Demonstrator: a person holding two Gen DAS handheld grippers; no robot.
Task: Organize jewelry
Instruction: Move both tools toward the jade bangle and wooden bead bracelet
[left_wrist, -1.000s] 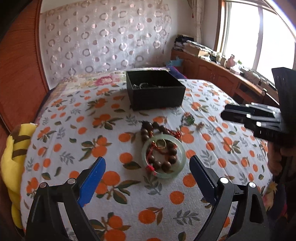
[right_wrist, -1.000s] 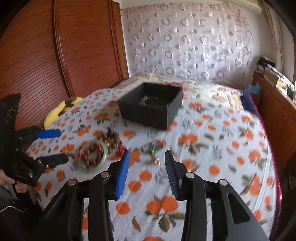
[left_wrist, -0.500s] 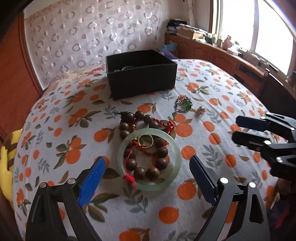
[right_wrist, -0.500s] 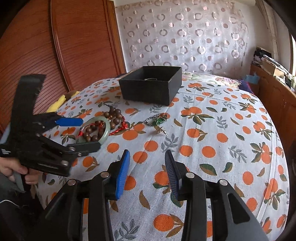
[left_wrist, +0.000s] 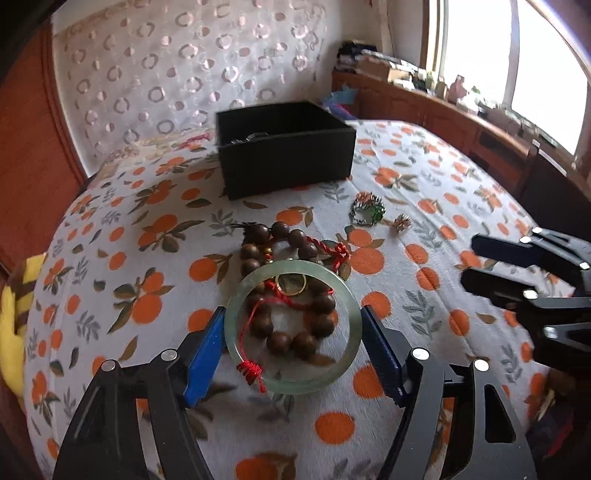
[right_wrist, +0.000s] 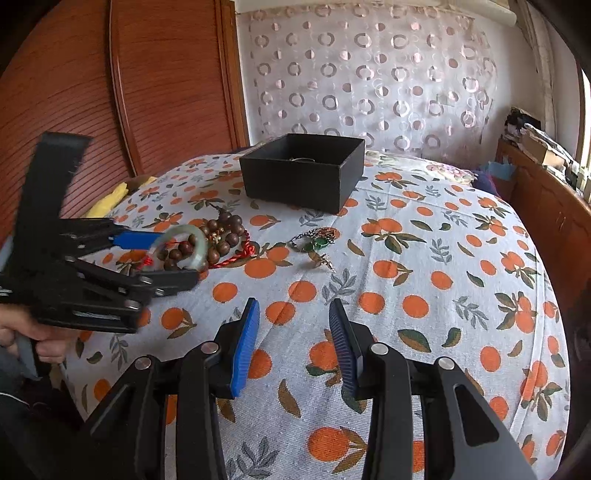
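Some jewelry already in black box (left_wrist: 284, 147) near bed's far edge. Left tongs (left_wrist: 293, 349) closing around jade bangle (left_wrist: 293, 328), pads not yet pressing. Bead bracelets (left_wrist: 280, 243), green brooch (left_wrist: 367, 214) still on bed (left_wrist: 110, 258). Right tongs (right_wrist: 293, 343) apart, empty.

The left gripper (left_wrist: 293, 343) straddles the jade bangle (left_wrist: 293, 326), wooden beads (left_wrist: 295, 332) crowding inside; ahead of the right gripper (right_wrist: 293, 339), bare cloth (right_wrist: 424, 258) lies open.
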